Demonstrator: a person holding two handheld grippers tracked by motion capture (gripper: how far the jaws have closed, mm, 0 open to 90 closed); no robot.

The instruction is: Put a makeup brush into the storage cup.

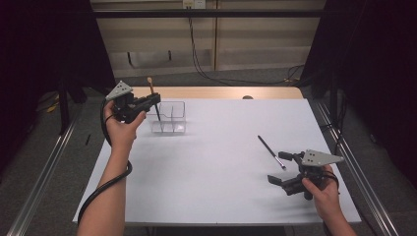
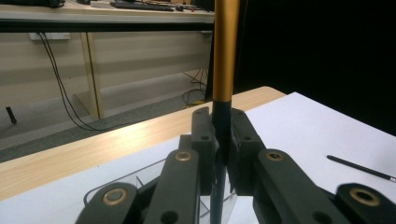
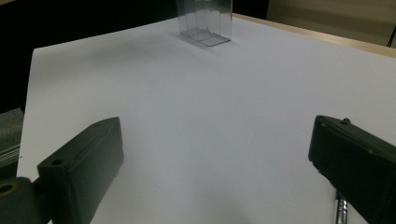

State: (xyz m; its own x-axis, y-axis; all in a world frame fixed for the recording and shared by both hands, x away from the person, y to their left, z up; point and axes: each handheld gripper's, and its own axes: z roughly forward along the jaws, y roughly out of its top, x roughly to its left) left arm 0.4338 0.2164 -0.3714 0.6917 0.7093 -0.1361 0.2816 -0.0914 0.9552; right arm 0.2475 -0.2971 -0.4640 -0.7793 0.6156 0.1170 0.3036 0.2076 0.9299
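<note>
Behind the left tool (image 2: 223, 140), the brush (image 2: 225, 56) handle's lower end hides.

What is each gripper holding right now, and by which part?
The left gripper is shut on an upright brush, gripping its dark lower shaft just below the gold handle. The right gripper is open and holds nothing.

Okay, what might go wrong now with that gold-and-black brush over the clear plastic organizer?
The left gripper pinches the gold-and-black brush near its middle, so it might swing and miss the compartment. The brush tip may catch the wall of the light clear plastic organizer and tip it. The right gripper, jaws open, might nudge the black pen away.
</note>
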